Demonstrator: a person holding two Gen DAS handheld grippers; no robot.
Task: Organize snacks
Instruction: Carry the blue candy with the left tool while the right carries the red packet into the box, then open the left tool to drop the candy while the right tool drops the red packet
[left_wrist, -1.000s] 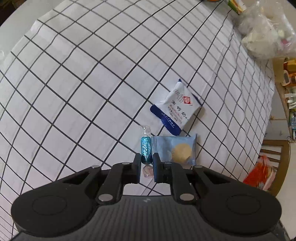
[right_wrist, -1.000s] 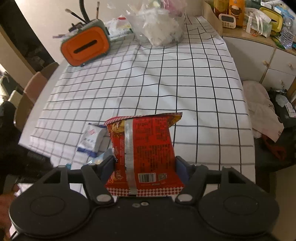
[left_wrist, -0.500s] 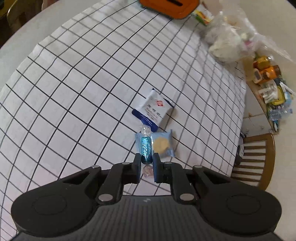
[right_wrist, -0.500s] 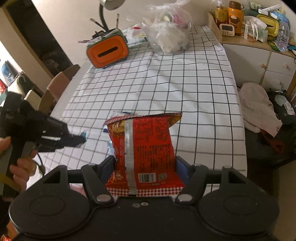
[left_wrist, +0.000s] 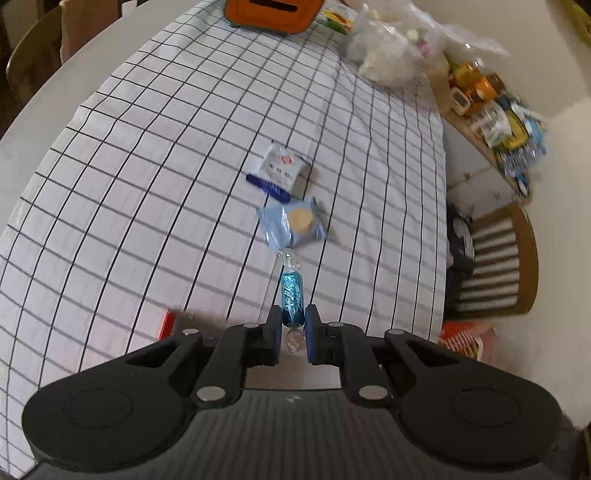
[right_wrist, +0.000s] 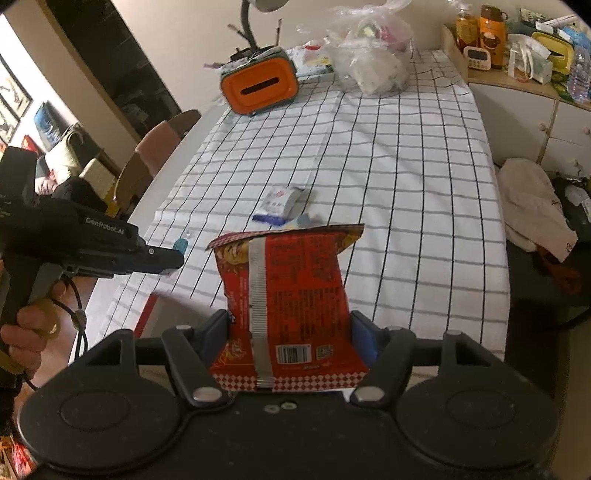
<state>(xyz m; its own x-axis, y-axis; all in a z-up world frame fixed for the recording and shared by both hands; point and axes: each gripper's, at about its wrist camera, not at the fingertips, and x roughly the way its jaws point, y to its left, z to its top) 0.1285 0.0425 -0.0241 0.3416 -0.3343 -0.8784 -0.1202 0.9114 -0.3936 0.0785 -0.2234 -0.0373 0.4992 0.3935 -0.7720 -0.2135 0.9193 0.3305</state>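
Snack packets: four (one candy (left_wrist: 292, 291)), two chairs.

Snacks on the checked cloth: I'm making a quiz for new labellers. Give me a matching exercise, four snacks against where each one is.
Things:
1. blue candy
2. red packet
3. white sachet
4. pale blue biscuit pack

Places:
A. lying flat, nearest the orange box
B. in the right gripper
C. on the cloth, between sachet and candy
D. in the left gripper

Pairs: 1-D, 2-B, 3-A, 4-C
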